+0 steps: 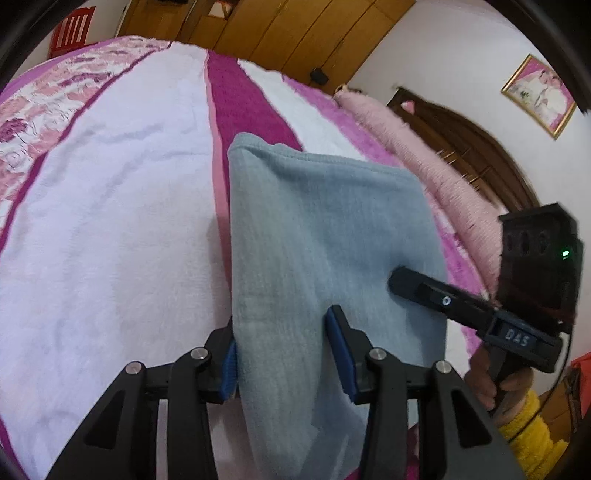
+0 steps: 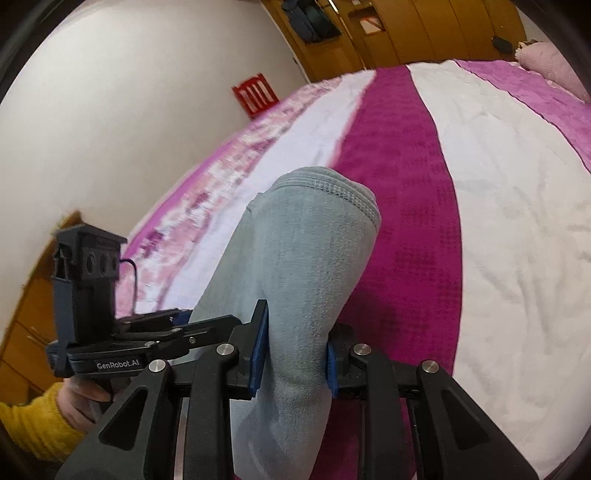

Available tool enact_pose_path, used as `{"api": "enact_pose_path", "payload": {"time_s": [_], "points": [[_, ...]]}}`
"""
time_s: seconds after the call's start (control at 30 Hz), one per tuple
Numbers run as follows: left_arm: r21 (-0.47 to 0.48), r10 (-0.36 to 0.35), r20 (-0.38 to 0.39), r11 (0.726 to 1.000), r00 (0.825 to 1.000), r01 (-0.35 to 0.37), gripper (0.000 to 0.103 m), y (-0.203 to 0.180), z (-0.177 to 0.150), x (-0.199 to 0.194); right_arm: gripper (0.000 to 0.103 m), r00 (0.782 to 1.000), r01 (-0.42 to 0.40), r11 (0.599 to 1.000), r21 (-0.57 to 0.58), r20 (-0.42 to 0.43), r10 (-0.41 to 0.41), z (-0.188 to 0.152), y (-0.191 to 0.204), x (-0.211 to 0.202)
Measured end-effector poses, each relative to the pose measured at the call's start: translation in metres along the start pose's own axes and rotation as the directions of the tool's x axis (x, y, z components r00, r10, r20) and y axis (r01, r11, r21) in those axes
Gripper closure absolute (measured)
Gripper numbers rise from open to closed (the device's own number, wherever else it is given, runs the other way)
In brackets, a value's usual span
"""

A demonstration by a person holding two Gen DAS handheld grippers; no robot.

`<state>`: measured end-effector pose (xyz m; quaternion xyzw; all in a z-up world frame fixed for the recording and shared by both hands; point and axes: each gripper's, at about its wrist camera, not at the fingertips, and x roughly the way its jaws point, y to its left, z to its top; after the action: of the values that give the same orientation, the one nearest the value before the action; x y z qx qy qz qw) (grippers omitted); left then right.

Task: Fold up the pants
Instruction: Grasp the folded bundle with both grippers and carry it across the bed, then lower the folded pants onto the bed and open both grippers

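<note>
The light blue-grey pants (image 1: 317, 236) are folded into a thick strip and held up over the bed. My left gripper (image 1: 284, 354) is shut on the near edge of the pants, blue pads on both sides of the cloth. My right gripper (image 2: 295, 350) is shut on the pants (image 2: 306, 266) too, with the ribbed waistband at the far end. In the left wrist view the right gripper (image 1: 402, 280) reaches in from the right over the cloth. In the right wrist view the left gripper's body (image 2: 110, 332) is at the left.
The bed cover (image 1: 110, 221) has white, magenta and pink floral stripes. A fluffy pink pillow (image 1: 424, 147) lies at the bed's right side. Wooden wardrobes (image 1: 295, 29) stand beyond. A white wall (image 2: 110, 110) with a red sign runs along the bed.
</note>
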<state>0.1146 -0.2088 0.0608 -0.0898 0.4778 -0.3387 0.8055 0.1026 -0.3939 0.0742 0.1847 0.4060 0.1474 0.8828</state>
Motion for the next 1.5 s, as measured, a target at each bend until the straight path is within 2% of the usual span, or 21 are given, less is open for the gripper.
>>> {"api": "enact_pose_path", "payload": {"time_s": [0.1, 0.2, 0.3, 0.47, 0.6, 0.7, 0.8, 0.93, 1.07, 1.27, 1.4, 1.43, 1.47, 1.5], "points": [[0.005, 0.03, -0.04, 1.0, 0.999, -0.029, 0.059, 0.007, -0.001, 0.023, 0.068, 0.998, 0.06, 0.998, 0.03, -0.029, -0.059, -0.008, -0.017, 0.019], [-0.008, -0.005, -0.038, 1.0, 0.999, 0.005, 0.059, 0.013, -0.002, 0.03, 0.062, 1.0, 0.024, 0.991, 0.129, -0.009, -0.023, -0.014, -0.035, 0.02], [0.008, -0.011, -0.038, 1.0, 0.999, 0.011, 0.058, 0.012, -0.001, 0.03, 0.061, 1.0, 0.025, 0.988, 0.153, -0.008, -0.024, -0.014, -0.037, 0.016], [0.01, 0.033, -0.036, 0.999, 0.999, -0.033, 0.059, 0.004, 0.002, 0.015, 0.061, 0.997, 0.082, 0.986, 0.148, 0.0, -0.082, -0.019, -0.026, -0.003], [0.025, 0.077, -0.004, 0.997, 0.997, -0.077, 0.059, 0.002, -0.004, -0.006, 0.061, 0.996, 0.084, 0.981, 0.175, 0.018, -0.089, -0.033, -0.02, -0.026], [0.044, 0.141, -0.004, 0.989, 0.99, -0.141, 0.059, 0.003, -0.016, -0.017, 0.061, 0.995, 0.085, 0.978, 0.192, 0.03, -0.092, -0.049, -0.015, -0.038], [0.053, 0.167, -0.008, 0.985, 0.986, -0.166, 0.058, 0.009, -0.031, -0.024, 0.061, 0.988, 0.143, 0.972, 0.189, 0.022, -0.15, -0.07, -0.012, -0.041], [0.077, 0.207, -0.006, 0.975, 0.978, -0.206, 0.058, 0.012, -0.046, -0.024, 0.06, 0.983, 0.178, 0.966, 0.188, 0.016, -0.184, -0.088, -0.012, -0.036], [0.11, 0.241, 0.016, 0.964, 0.97, -0.241, 0.058, 0.009, -0.052, -0.019, 0.059, 0.972, 0.225, 0.963, 0.15, 0.025, -0.232, -0.086, -0.003, -0.034], [0.148, 0.29, 0.033, 0.945, 0.957, -0.291, 0.058, -0.004, -0.056, -0.032, 0.059, 0.97, 0.239, 0.964, 0.114, 0.022, -0.243, -0.092, 0.009, -0.048], [0.146, 0.295, 0.03, 0.944, 0.955, -0.296, 0.058, -0.009, -0.064, -0.04, 0.045, 0.961, 0.27, 0.957, 0.109, 0.036, -0.275, -0.101, 0.017, -0.059], [0.139, 0.29, 0.027, 0.947, 0.957, -0.291, 0.052, -0.009, -0.066, -0.041, 0.041, 0.958, 0.277, 0.955, 0.104, 0.04, -0.283, -0.104, 0.019, -0.062], [0.131, 0.29, 0.023, 0.948, 0.957, -0.29, 0.041, -0.009, -0.069, -0.041, 0.04, 0.957, 0.283, 0.954, 0.1, 0.043, -0.288, -0.104, 0.02, -0.063], [0.124, 0.294, 0.022, 0.948, 0.955, -0.295, 0.035, -0.01, -0.072, -0.042, 0.039, 0.953, 0.292, 0.952, 0.092, 0.049, -0.298, -0.108, 0.023, -0.067]]}}
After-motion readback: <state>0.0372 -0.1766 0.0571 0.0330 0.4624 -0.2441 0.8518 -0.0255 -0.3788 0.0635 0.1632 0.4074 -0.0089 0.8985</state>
